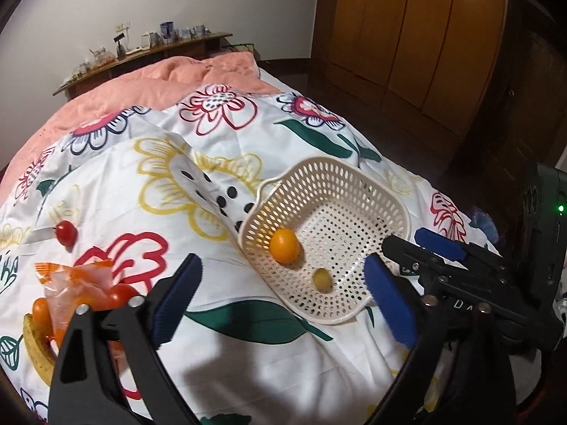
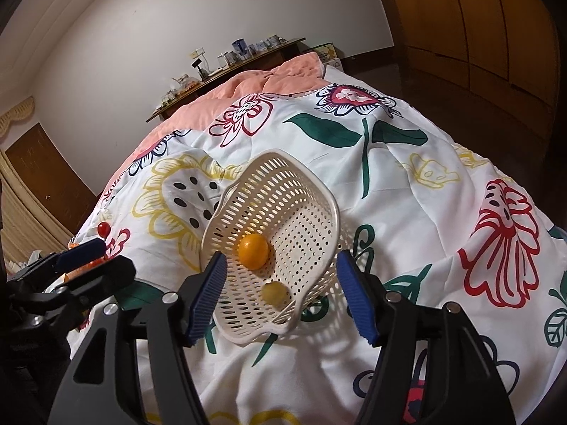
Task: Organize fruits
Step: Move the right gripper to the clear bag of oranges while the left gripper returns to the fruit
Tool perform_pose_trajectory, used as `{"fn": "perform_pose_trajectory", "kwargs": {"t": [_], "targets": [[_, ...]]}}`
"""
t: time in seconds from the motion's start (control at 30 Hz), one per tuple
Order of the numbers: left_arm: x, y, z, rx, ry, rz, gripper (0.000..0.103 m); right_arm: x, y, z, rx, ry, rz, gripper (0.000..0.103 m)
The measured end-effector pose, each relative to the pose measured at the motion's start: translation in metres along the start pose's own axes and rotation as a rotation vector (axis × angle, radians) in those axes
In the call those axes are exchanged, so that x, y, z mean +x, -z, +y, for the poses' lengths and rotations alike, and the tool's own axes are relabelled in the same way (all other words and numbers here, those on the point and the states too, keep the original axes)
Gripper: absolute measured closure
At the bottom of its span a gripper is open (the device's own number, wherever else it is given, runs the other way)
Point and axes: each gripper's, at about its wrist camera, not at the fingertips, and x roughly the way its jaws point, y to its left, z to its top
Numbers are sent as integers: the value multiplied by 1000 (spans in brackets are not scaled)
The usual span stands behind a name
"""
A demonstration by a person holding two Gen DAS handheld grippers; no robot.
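Note:
A cream perforated basket (image 1: 354, 184) lies tilted on the floral bedspread; it also shows in the right wrist view (image 2: 312, 191). Inside it sit an orange fruit (image 1: 283, 245) (image 2: 253, 250) and a small yellow-green fruit (image 1: 321, 279) (image 2: 274, 292). A red cherry tomato (image 1: 66, 232) (image 2: 103, 228) lies on the spread to the left. A plastic bag with orange and red fruits (image 1: 81, 283) lies at the near left. My left gripper (image 1: 283, 301) is open and empty, in front of the basket. My right gripper (image 2: 281, 301) is open and empty, its fingers either side of the basket's near rim.
The floral bedspread (image 1: 248, 354) covers the bed, with a pink quilt (image 1: 159, 81) behind it. A shelf with cups (image 1: 149, 49) stands at the wall. A wooden wardrobe (image 1: 407, 35) stands at the right. The right gripper (image 1: 439, 251) shows in the left wrist view.

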Motion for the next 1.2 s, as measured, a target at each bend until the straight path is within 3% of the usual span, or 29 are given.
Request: {"fn": "perform_pose_trajectory", "kwargs": {"t": [0.13, 0.6, 1.2], "targets": [[-6, 0, 9, -24, -27, -13, 7, -1, 0, 3, 0, 0, -3, 31], [-38, 6, 52, -106, -121, -79, 4, -1, 3, 29, -25, -47, 31, 29], [-87, 28, 144, -299, -252, -148, 3, 5, 5, 86, -103, -154, 97, 23]]}}
